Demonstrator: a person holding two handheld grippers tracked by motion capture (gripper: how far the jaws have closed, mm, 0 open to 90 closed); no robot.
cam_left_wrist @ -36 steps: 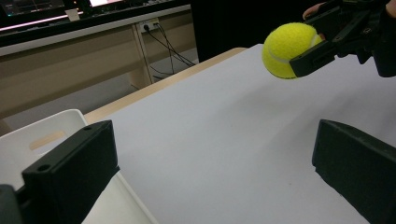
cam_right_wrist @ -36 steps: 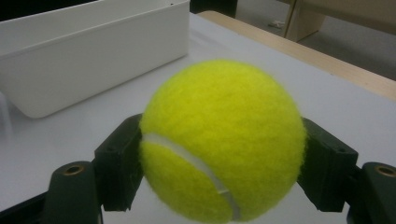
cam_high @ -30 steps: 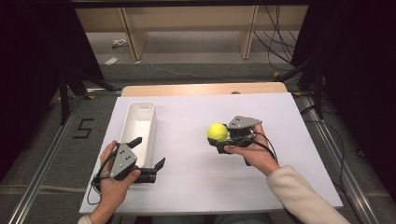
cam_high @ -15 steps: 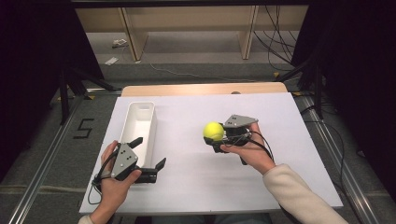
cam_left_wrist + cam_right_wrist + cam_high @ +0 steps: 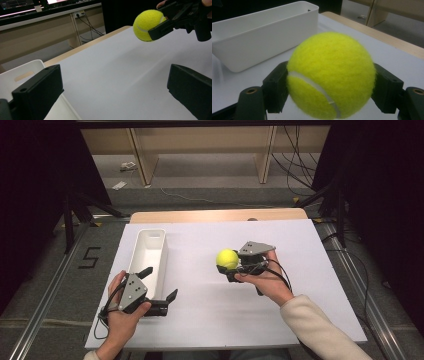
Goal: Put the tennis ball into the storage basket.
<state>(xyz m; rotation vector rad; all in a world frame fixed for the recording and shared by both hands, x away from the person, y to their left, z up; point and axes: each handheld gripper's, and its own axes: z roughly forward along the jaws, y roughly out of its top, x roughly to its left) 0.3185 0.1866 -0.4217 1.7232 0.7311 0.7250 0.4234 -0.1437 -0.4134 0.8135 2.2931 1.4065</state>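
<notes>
- The right tool (image 5: 231,268) grips a yellow tennis ball (image 5: 227,258) between its jaws, lifted above the white desk (image 5: 300,250).
- The left tool (image 5: 159,289) sits released, jaws wide apart, low over the desk's near edge.
- A white bin (image 5: 150,251) lies just beside the left tool, well apart from the ball.

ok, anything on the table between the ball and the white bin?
Nothing. In the high view only bare white tabletop separates the ball, held in the right gripper, from the bin. The right gripper view agrees.
</notes>
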